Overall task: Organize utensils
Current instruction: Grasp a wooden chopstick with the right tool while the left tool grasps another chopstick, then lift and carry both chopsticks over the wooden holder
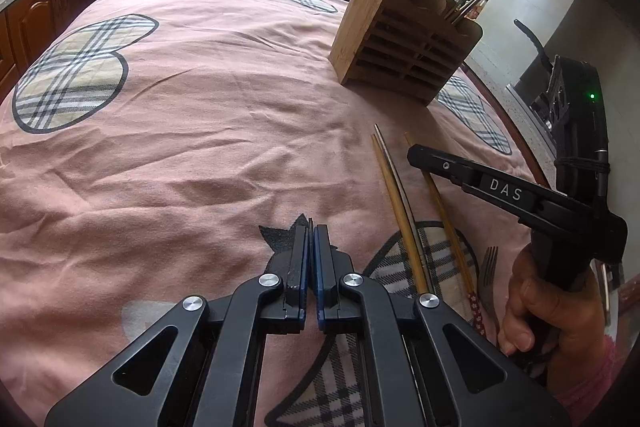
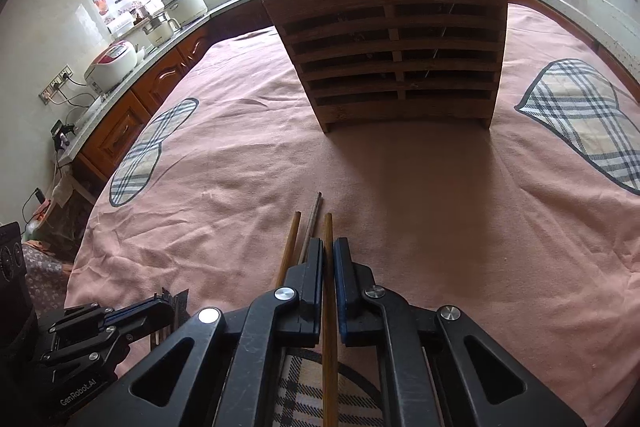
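Three chopsticks (image 2: 297, 239) lie on my pink cloth (image 2: 440, 187) before the wooden holder (image 2: 392, 67). My right gripper (image 2: 329, 247) clamps one; my left gripper (image 1: 311, 231) is closed, empty.

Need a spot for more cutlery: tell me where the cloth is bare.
Free: the wide stretch of cloth left of the holder, and the strip between holder and chopsticks. Crowded: the near right, where chopsticks, fork and right gripper sit together.
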`<state>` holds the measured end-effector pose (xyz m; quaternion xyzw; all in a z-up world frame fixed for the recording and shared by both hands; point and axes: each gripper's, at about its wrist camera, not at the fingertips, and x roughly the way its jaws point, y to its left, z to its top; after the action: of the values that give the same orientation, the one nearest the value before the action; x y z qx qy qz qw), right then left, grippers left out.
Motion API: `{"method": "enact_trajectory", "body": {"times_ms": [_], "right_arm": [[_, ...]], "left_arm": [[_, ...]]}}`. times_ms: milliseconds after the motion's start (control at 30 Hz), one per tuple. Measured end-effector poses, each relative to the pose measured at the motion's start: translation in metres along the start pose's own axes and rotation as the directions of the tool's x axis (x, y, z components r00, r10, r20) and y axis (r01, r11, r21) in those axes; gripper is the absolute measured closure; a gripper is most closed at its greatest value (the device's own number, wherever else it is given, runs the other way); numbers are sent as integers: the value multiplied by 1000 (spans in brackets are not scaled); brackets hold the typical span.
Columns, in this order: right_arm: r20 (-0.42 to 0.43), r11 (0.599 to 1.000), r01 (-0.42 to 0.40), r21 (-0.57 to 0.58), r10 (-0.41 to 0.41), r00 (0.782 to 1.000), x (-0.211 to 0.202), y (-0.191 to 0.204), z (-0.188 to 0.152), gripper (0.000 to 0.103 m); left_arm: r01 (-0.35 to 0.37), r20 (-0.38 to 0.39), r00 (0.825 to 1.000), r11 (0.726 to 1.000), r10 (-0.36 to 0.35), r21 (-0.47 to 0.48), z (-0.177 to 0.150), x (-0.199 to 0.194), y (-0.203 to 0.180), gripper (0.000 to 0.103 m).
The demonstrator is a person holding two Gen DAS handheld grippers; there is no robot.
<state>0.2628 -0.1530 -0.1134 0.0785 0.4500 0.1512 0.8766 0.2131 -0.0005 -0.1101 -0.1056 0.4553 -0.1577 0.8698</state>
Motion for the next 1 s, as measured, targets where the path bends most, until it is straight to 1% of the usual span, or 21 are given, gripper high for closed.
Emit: {"method": "enact_trajectory", "body": {"times_ms": [267, 567, 800, 1000], "right_arm": [[42, 999, -34, 15, 34, 999, -21, 1, 3, 98], [123, 998, -61, 31, 56, 991, -56, 3, 4, 98], [208, 995, -93, 36, 84, 974, -92, 3, 8, 98], [277, 994, -98, 39, 83, 957, -118, 0, 12, 98]], "left_arm": [[4, 37, 999, 1000, -4, 1, 1, -20, -2, 101], [-2, 117, 993, 1000, 1, 4, 7, -50, -5, 101], [-14, 177, 984, 1000, 12, 12, 14, -71, -8, 101], [-15, 221, 975, 1000, 14, 4, 20, -85, -10, 101]]}}
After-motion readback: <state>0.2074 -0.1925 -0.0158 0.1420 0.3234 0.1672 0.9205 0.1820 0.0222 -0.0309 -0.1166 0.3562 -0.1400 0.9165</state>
